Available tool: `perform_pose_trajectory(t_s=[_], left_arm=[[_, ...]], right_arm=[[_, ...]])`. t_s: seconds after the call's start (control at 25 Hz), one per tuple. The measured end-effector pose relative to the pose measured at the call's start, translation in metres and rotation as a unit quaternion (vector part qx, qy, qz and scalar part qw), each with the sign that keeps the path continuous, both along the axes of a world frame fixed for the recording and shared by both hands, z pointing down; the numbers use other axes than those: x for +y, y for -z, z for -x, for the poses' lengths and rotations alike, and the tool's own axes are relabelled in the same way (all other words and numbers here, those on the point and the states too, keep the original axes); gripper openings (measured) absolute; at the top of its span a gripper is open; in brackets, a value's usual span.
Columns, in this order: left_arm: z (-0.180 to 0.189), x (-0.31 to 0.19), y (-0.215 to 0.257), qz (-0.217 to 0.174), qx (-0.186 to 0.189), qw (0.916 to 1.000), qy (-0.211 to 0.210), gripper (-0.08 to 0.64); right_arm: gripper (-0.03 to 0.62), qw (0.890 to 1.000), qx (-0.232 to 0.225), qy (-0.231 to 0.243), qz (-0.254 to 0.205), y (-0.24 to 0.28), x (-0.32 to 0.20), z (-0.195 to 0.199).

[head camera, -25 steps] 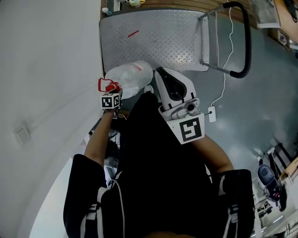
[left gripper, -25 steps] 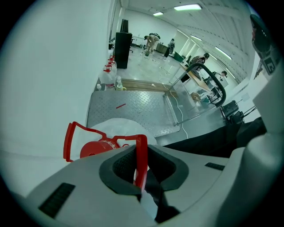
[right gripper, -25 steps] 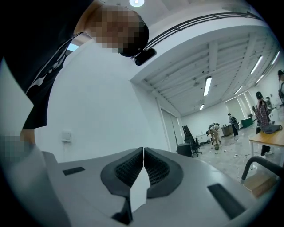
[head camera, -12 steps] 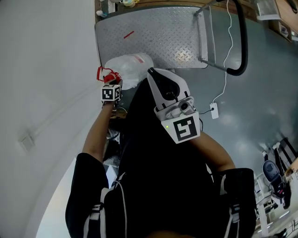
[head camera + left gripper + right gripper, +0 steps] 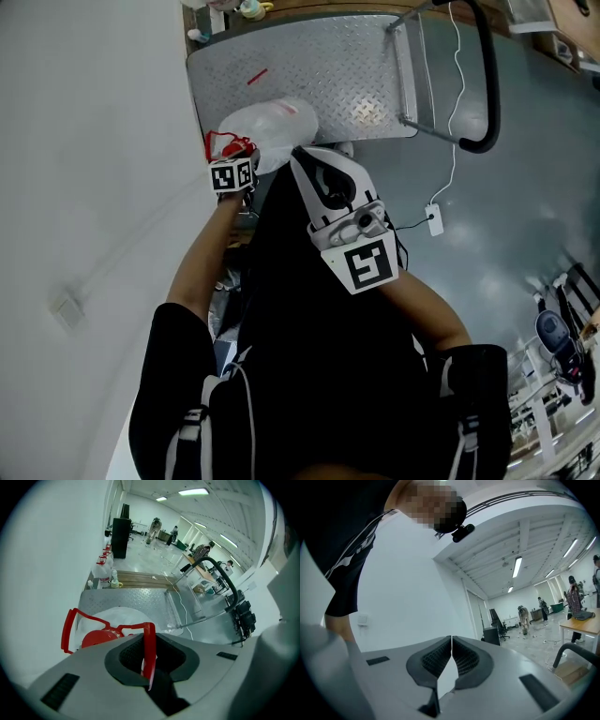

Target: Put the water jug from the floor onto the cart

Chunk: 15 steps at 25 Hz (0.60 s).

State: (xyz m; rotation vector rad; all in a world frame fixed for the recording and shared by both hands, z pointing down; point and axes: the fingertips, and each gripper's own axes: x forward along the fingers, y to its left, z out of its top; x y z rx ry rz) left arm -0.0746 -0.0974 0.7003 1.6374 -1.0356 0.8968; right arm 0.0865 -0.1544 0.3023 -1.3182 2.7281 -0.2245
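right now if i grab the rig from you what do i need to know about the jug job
Left hand-held gripper: shut on the red handle of the water jug, which hangs below it.
Right hand-held gripper: shut, empty, pointing level, away from the job.
Water jug: at the near left corner of the cart; whether it rests on the cart yet cannot be told.
Done: jug picked up and brought to the cart.
Left: set it well onto the cart, open the left jaws, pull clear.

Black tee (image 5: 309, 375), white stripes; white right tongs (image 5: 452, 641) w/ b/w marker cube (image 5: 364, 265).
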Motion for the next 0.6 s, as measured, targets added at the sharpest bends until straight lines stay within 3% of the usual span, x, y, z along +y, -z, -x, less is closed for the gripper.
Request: perform_pose_trajectory(t_s=[0.24, 0.6], left_arm=[[-0.017, -0.039, 0.004, 0.001, 0.035, 0.9993, 0.012, 0.064], [-0.026, -0.081, -0.006, -0.014, 0.014, 0.9986, -0.049, 0.064]], right_arm=[[0.018, 0.999, 0.003, -0.038, 0.015, -0.005, -0.022, 0.009], [0.018, 0.997, 0.033, -0.064, 0.013, -0.009, -0.041, 0.021]])
